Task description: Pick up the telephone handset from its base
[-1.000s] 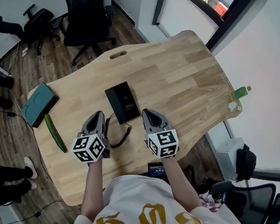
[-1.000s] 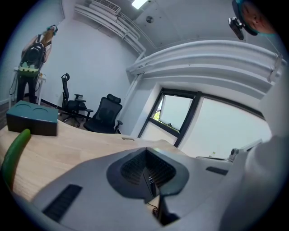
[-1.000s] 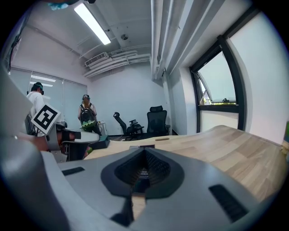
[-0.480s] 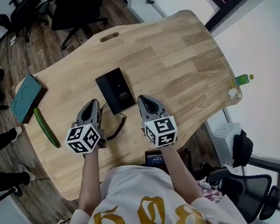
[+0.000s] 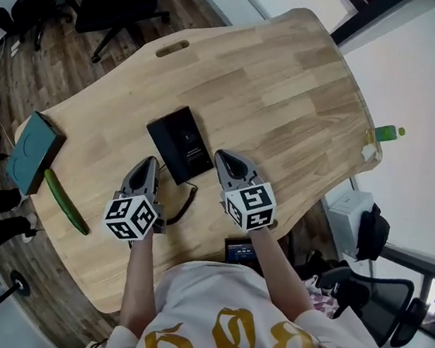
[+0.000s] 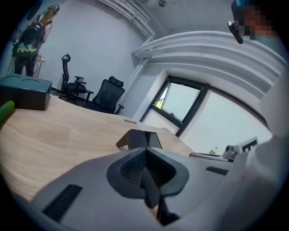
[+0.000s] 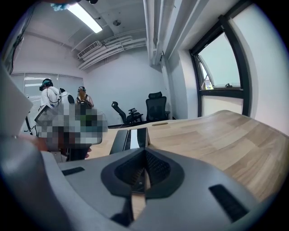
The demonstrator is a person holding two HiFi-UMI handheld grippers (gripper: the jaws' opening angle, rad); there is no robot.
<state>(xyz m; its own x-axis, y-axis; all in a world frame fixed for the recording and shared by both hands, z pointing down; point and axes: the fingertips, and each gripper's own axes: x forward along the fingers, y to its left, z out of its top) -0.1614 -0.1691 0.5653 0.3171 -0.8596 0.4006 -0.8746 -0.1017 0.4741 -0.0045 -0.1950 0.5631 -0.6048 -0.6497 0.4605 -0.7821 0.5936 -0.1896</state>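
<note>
Telephone: black flat telephone (image 5: 180, 143) on light wooden counter (image 5: 290, 84), within easy reach.
Left hand-held gripper (image 5: 150, 163): pressed together, empty, just beside it.
Right hand-held gripper (image 5: 225, 159): likewise, flanking for approach.

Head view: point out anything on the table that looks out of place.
A long green cucumber lies near the left edge of the table, beside the teal box. Food looks odd on a desk with a telephone. Nothing looks spilled or broken.
</note>
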